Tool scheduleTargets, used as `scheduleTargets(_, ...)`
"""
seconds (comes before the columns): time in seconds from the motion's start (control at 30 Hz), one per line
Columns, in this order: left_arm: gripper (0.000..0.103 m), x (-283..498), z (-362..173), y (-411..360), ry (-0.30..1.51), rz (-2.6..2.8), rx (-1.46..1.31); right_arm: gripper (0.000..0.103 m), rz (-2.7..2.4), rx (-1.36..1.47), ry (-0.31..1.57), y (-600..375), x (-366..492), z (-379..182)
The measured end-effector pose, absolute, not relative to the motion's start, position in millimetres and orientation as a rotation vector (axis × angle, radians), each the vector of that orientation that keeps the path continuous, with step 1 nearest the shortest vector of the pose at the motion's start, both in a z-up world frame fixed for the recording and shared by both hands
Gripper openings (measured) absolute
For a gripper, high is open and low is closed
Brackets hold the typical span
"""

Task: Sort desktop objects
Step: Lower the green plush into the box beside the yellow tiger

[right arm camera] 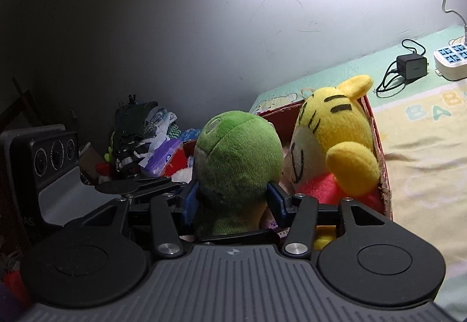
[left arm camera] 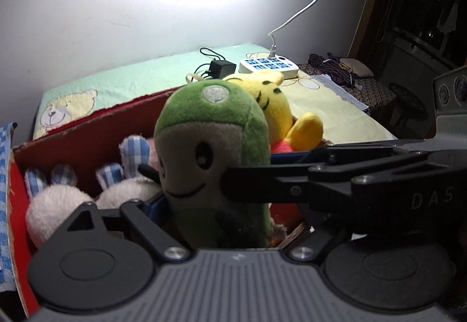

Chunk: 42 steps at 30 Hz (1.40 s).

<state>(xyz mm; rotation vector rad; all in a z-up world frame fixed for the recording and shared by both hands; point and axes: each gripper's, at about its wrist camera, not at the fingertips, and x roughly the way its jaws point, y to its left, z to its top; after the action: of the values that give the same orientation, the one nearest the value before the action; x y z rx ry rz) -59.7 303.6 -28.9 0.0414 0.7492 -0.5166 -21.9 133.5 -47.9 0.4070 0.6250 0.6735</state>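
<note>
Right now your right gripper [right arm camera: 233, 199] pinches the green plush toy [right arm camera: 238, 164] low on its body, one blue pad [right arm camera: 275, 201] pressed against each side. The toy stands upright over the red cardboard box [left arm camera: 78, 144], just beside the yellow tiger plush [right arm camera: 335, 141] leaning at the box's far end. Two white bunny plushes [left arm camera: 87, 202] with blue checked ears lie inside the box. Your left gripper [left arm camera: 217, 190] faces the same toy; I cannot tell whether its fingers are closed on it. Behind, a white power strip [left arm camera: 268, 66] and black charger [left arm camera: 221, 68] rest on the bed [left arm camera: 335, 112].
</note>
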Motion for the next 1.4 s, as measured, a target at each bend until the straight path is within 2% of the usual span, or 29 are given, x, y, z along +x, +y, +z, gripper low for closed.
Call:
scheduleTargets(0.23,0.093,-53,-34,308,0.792,-0.519,-0.004,0.056,0.696,0.449,0.736,136,-9,-49)
scheduleTargets(0.4,0.095,-57,-32,304,0.787,-0.507,0.012,0.061,0.661,0.455,0.711,131,-20,-44)
scheduleTargets(0.57,0.099,-60,-24,312,0.792,-0.515,-0.028,0.061,0.618,0.506,0.658,119,-22,-38)
scheduleTargets(0.67,0.099,-68,-17,317,0.764,-0.505,-0.025,0.050,0.629,0.566,0.647,115,-20,-36)
scheduleTargets(0.7,0.099,-70,-15,319,0.751,-0.506,-0.029,0.039,0.632,0.568,0.655,117,-17,-37)
scheduleTargets(0.73,0.099,-72,-14,319,0.743,-0.509,-0.030,0.033,0.634,0.562,0.669,120,-15,-38)
scheduleTargets(1.2,0.100,-67,-20,311,0.760,-0.497,-0.023,0.032,0.646,0.569,0.719,128,-8,-52)
scheduleTargets(1.4,0.101,-65,-22,310,0.780,-0.459,0.004,0.037,0.640,0.565,0.695,130,-15,-46)
